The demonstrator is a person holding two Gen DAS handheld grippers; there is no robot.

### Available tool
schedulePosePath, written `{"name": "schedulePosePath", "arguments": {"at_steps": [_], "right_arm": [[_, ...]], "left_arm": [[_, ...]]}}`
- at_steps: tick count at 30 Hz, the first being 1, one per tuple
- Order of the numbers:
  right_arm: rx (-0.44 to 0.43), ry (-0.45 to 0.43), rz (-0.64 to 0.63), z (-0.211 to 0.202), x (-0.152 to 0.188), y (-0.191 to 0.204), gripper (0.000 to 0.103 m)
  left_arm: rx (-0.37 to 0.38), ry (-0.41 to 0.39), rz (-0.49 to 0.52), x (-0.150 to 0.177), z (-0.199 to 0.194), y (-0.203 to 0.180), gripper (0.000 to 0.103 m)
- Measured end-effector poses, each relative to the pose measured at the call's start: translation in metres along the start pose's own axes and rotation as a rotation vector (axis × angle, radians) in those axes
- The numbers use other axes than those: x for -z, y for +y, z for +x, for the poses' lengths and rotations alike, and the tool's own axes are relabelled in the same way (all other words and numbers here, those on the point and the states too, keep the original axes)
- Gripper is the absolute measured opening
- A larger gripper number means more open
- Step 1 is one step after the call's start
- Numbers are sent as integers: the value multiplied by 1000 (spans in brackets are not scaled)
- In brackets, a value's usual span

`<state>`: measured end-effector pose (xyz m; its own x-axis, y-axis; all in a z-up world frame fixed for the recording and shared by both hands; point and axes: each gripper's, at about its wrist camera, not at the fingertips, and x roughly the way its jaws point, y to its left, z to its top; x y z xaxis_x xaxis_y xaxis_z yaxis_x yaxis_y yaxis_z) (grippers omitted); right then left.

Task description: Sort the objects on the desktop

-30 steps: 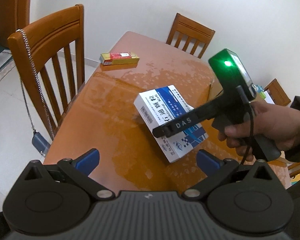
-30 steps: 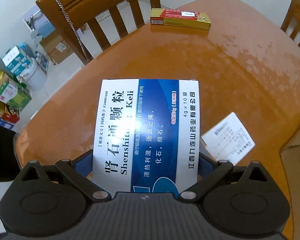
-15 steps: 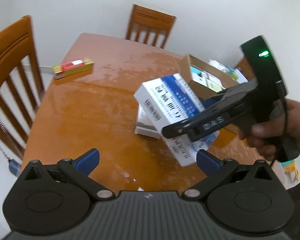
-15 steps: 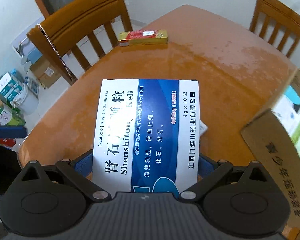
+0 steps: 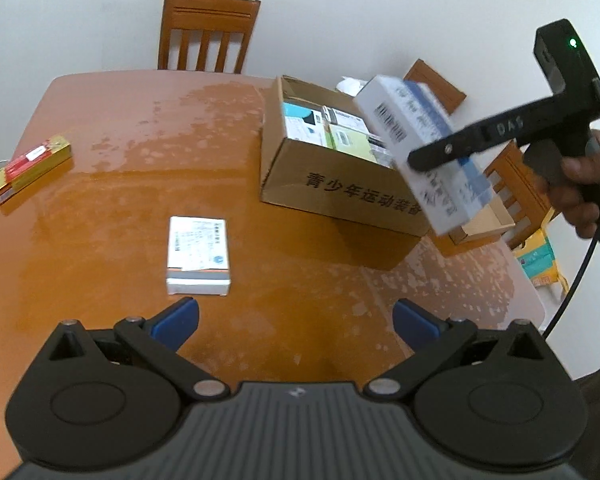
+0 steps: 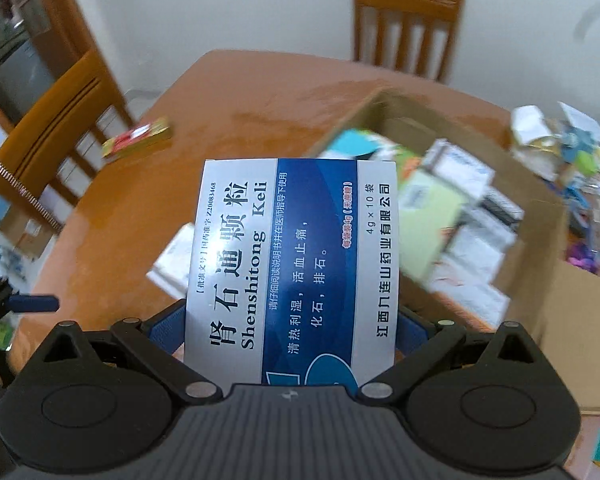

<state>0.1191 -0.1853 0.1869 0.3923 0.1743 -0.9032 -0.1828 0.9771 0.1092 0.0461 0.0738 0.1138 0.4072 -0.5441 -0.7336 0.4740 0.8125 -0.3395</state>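
**Blue-and-white box on its way to the carton**

The right claw (image 6: 292, 320) pinches a blue-and-white medicine box (image 6: 296, 256) and holds it in the air by the near corner of the open cardboard carton (image 5: 340, 188), which already holds several packets. The left claw (image 5: 294, 320) is spread wide and holds nothing, low over the bench (image 5: 120, 128). Judging by what lies out, two things are left to sort: a small white box (image 5: 198, 256) near the left claw and a red-and-yellow box (image 5: 30, 168) by the far left edge.
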Motion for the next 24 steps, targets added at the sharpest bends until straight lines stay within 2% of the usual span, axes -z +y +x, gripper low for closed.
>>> {"name": "schedulePosePath", "arguments": {"at_steps": [8,12,18,24], "right_arm": [[47,-36,199,2,-23,-90,102],[32,8,324,23,-36,-132,102],[50,68,389,55,-48,-167,102],[84,161,438,86,-49,-182,102]], "left_arm": [[5,19,-28,-13,22,-29,103],[15,11,-38,-21,34,-43,103],[30,-4,-39,-31,46,-55,103],[40,-4,-60,-38,58,-55,103]]}}
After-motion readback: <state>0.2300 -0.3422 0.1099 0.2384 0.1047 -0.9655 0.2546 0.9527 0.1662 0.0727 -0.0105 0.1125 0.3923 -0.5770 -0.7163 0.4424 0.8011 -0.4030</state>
